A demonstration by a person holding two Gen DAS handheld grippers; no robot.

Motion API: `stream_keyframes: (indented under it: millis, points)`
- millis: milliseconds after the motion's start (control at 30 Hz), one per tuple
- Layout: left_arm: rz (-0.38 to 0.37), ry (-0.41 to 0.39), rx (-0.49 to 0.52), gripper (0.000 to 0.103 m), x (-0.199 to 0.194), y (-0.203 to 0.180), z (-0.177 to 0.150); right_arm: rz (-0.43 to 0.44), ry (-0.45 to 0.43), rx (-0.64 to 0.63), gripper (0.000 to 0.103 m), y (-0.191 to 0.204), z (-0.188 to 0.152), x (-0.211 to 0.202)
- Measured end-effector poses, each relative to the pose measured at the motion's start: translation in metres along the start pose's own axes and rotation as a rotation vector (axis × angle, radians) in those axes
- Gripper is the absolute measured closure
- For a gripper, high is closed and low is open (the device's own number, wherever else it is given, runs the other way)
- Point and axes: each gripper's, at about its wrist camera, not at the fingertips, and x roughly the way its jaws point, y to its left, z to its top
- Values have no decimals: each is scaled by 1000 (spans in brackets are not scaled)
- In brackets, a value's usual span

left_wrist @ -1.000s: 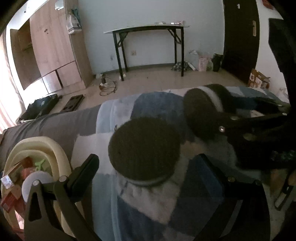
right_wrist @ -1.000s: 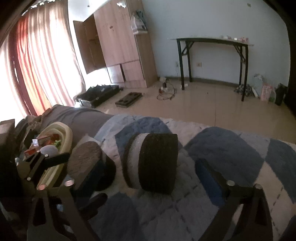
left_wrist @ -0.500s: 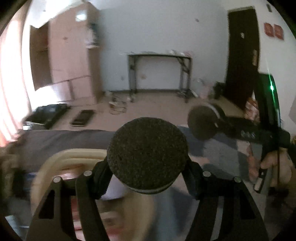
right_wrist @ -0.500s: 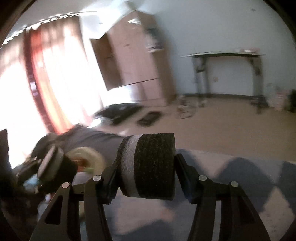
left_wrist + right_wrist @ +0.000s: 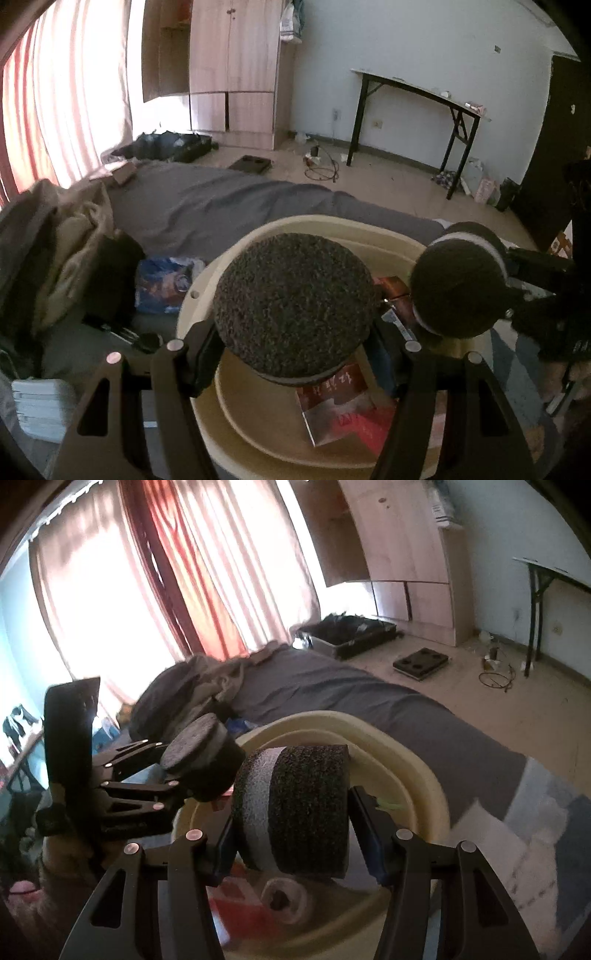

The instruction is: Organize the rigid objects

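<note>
Left claw (image 5: 295, 354) clamped on a dark foam disc (image 5: 295, 306), flat face up, held above the cream basin (image 5: 207, 284) on the bed. Below that claw, inside the basin: a red booklet (image 5: 340, 402) lying flat. Just to its right, near but apart: the right claw (image 5: 517, 295) with a second foam disc (image 5: 458, 284) turned on edge.

Right claw (image 5: 295, 845) gripping that second disc (image 5: 295, 808) by its flat faces, grey band towards the left finger. Under it, in the basin (image 5: 424, 775): a white roll (image 5: 284, 901), blurred. To its left, the left claw (image 5: 177, 771) and its disc (image 5: 195, 749). Beyond both claws: grey sheet (image 5: 221, 206).
</note>
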Motion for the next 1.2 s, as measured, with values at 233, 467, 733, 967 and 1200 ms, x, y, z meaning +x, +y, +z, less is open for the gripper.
stream_keyframes:
  millis: [233,467,733,967,1200]
  points:
    - [-37,7,-61,17,-2,1,1,-25,47,-43,47,20,5,18]
    - [15,-76,-39,0,-21,-8,5,-50,-18,-103,10,45,-5,15]
    - [80,-119,3,0,-60,-35,2,-58,-113,-90,0,40,-31,-25]
    - [137,-94,-79,0,-88,-52,-43,-181,-84,-165,0,26,-79,-63]
    - [225,16,-63,0,-79,-70,-114,-188,75,-216,0,13,-133,-46]
